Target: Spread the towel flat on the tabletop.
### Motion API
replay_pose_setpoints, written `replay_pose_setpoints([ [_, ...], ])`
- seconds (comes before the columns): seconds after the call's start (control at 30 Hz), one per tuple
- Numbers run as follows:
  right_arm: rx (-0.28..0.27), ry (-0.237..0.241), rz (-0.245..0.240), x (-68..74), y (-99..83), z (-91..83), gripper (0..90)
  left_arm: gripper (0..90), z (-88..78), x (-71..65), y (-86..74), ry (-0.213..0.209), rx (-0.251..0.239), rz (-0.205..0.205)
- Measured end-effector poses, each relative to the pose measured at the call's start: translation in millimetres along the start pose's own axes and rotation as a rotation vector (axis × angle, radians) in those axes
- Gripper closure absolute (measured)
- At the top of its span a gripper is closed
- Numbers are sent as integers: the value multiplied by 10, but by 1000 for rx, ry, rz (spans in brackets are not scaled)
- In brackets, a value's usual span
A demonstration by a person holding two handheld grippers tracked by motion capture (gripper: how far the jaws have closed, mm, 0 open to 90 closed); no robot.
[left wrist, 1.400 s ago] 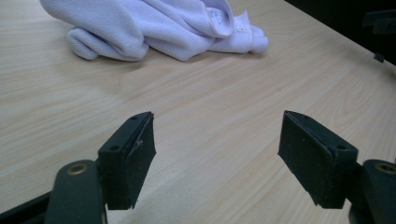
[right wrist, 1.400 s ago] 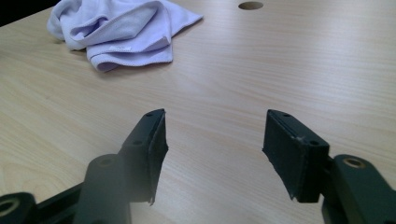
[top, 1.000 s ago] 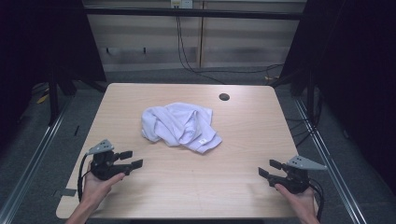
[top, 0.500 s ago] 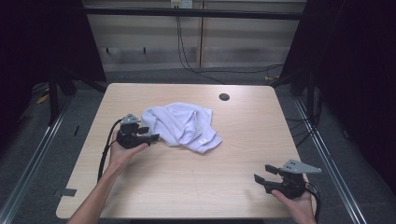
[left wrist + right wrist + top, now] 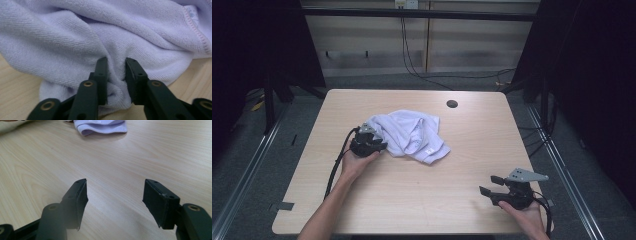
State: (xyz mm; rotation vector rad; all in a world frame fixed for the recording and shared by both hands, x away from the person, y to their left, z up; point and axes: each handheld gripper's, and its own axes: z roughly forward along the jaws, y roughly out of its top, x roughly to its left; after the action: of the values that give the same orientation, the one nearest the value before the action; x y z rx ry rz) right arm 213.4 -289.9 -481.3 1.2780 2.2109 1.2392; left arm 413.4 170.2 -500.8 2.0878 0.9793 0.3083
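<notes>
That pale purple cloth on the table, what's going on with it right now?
A person at a wooden table works with a two-jaw gripper in each hand. The left gripper is at the near left edge of the crumpled lavender cloth; its jaws have just been closing, and a fold of the cloth is bunched between them. The cloth lies in a heap near the middle of the table. The right gripper sits apart near the front right corner, jaws open over bare wood, with nothing between them.
</notes>
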Motion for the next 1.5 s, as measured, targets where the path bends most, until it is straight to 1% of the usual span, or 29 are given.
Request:
replay_pose_setpoints([
  [0.07, 8, 2, -6, -5, 3, 20, 363, 784, -9, -3, -6, 2, 12, 18],
  [0.13, 10, 2, -5, -1, 4, 24, 363, 803, -11, -14, -19, 1, 10, 13],
  [0.17, 4, 3, -4, -1, 6, 22, 363, 806, -38, -27, -58, -38, 4, -11],
  [0.2, 1, 3, -2, -1, 9, 18, 363, 806, -50, -43, -74, -52, 2, -19],
  [0.33, -3, 6, 8, -5, 26, 25, 363, 807, -153, -181, -152, -119, 33, 21],
  [0.53, -13, 16, 2, 29, 90, 71, 361, 809, -318, -465, -293, -178, 65, 79],
  [0.57, -16, 18, -4, 33, 99, 84, 361, 809, -360, -546, -333, -195, 72, 81],
  [0.63, -15, 30, -6, 63, 128, 116, 361, 810, -423, -709, -407, -232, 75, 114],
  [0.67, -14, 35, -12, 80, 141, 133, 362, 810, -452, -784, -441, -246, 77, 116],
  [0.7, -14, 35, -12, 80, 141, 133, 362, 809, -452, -784, -441, -246, 77, 116],
  [0.73, -10, 40, -27, 116, 165, 162, 363, 808, -498, -915, -482, -275, 94, 119],
  [0.77, -9, 44, -28, 133, 179, 175, 365, 807, -498, -915, -482, -275, 94, 119],
  [0.8, -10, 49, -30, 148, 194, 190, 368, 803, -531, -1015, -507, -302, 108, 135],
  [0.87, -15, 55, -32, 174, 219, 214, 374, 794, -568, -1124, -537, -343, 125, 131],
  [0.9, -15, 55, -32, 174, 219, 214, 374, 786, -568, -1124, -537, -343, 125, 131],
  [0.93, -14, 67, -35, 206, 248, 244, 376, 772, -609, -1216, -566, -369, 137, 139],
  [1.0, -12, 73, -34, 221, 258, 262, 379, 731, -631, -1242, -570, -383, 147, 146],
  [1.03, -2, 85, -43, 251, 275, 305, 389, 697, -707, -1306, -574, -412, 151, 174],
  [1.07, 2, 92, -47, 269, 286, 328, 394, 668, -740, -1318, -570, -424, 140, 179],
  [1.1, 4, 96, -52, 282, 296, 341, 398, 653, -785, -1321, -556, -448, 126, 178],
  [1.13, 6, 103, -57, 303, 312, 357, 403, 635, -846, -1326, -524, -452, 104, 196],
  [1.17, 3, 107, -64, 325, 341, 377, 409, 625, -892, -1329, -484, -444, 85, 223],
  [1.2, -1, 113, -65, 340, 369, 394, 416, 622, -919, -1319, -428, -442, 66, 232],
  [1.27, -10, 131, -65, 368, 432, 448, 433, 616, -925, -1266, -272, -433, 29, 222],
  [1.37, 4, 153, -79, 416, 533, 599, 458, 619, -844, -1157, 4, -404, -51, 196],
  [1.4, 11, 161, -85, 430, 566, 654, 467, 617, -791, -1130, 93, -378, -58, 206],
  [1.43, 17, 164, -92, 440, 597, 709, 477, 606, -791, -1130, 93, -378, -58, 206],
  [1.47, 23, 170, -90, 449, 624, 763, 487, 603, -655, -1054, 217, -349, -61, 201],
  [1.5, 26, 176, -90, 452, 641, 804, 491, 595, -539, -987, 278, -339, -48, 180],
])
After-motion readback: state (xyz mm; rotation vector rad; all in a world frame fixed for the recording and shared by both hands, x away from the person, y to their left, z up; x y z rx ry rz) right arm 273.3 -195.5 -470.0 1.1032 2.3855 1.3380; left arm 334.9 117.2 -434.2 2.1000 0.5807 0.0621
